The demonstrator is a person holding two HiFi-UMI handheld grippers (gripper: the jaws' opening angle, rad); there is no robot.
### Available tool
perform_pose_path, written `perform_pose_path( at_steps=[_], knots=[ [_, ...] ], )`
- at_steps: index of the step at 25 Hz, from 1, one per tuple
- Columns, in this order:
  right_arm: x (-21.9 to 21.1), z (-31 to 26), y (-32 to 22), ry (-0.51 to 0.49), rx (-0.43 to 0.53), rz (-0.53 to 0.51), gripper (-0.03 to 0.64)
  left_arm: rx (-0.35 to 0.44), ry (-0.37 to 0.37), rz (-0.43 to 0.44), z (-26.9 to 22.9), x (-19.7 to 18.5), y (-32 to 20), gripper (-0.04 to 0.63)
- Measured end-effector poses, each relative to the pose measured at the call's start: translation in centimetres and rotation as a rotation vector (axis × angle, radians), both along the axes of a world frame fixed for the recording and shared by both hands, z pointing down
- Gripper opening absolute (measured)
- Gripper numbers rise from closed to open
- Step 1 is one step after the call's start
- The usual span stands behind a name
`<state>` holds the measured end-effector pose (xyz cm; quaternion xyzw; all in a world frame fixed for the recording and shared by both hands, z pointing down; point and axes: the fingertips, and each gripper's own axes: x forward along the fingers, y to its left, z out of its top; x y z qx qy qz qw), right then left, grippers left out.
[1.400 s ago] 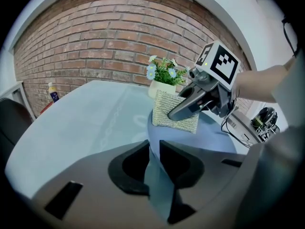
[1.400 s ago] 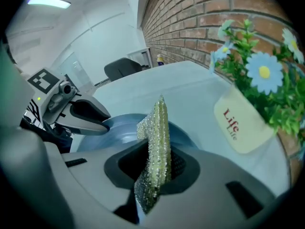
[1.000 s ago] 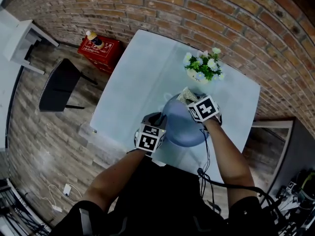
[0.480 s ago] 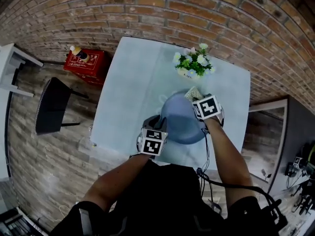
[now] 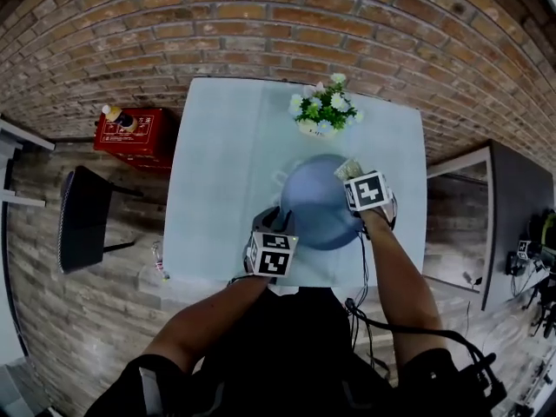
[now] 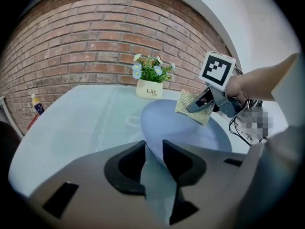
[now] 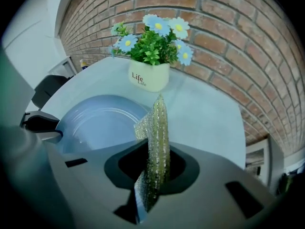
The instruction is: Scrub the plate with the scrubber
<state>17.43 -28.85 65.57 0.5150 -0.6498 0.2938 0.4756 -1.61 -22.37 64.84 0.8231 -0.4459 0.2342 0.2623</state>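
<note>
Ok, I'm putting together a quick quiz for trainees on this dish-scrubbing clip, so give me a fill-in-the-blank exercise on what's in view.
1. The right claw is shut on the ____.
2. The plate is ____ in colour.
3. The flower pot has the word ____ printed on it.
4. The wall behind the table is built of ____.
Missing words: scrubber; blue; Life; brick.
</note>
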Motion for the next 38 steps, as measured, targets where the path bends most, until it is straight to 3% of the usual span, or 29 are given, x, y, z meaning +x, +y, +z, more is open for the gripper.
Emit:
perform_pose_path(
  at_steps=[5,11,14,19,23,26,30,34,38],
  knots=[
    [1.2,-0.2,1.5,0.044,0.008,0.086,0.067,-0.016,0.031,0.029,-0.1,-0.3,0.1,0.133],
    [1.7,-0.5,3.7,0.025,0.016,0.157,0.067,-0.026,0.056,0.073,-0.3,-0.1,0.3,0.143],
    [0.9,-1.0,4.1,0.005,0.023,0.135,0.067,-0.023,0.069,0.088,-0.6,-0.2,0.2,0.143],
    [-0.4,-2.9,3.3,0.017,0.063,-0.009,0.067,0.064,0.061,0.106,-2.1,-0.4,-0.2,0.143],
    [-1.3,-4.1,1.2,0.038,0.101,-0.183,0.067,0.09,0.057,0.091,-3.2,-0.7,-0.2,0.143],
    [-2.4,-3.7,0.2,0.106,0.109,-0.402,0.067,0.09,0.052,0.06,-3.1,-0.8,-0.2,0.143],
    [-3.3,-3.4,-1.2,0.269,0.162,-0.731,0.067,0.072,0.055,-0.021,-3.4,-1.0,0.1,0.143],
    [-4.9,-3.1,-1.8,0.452,0.273,-1.06,0.067,0.082,0.045,-0.089,-3.3,-0.9,0.9,0.141],
    [-4.7,-1.9,-1.7,0.652,0.326,-1.297,0.067,0.073,0.027,-0.147,-2.9,-0.4,1.9,0.14]
  ],
)
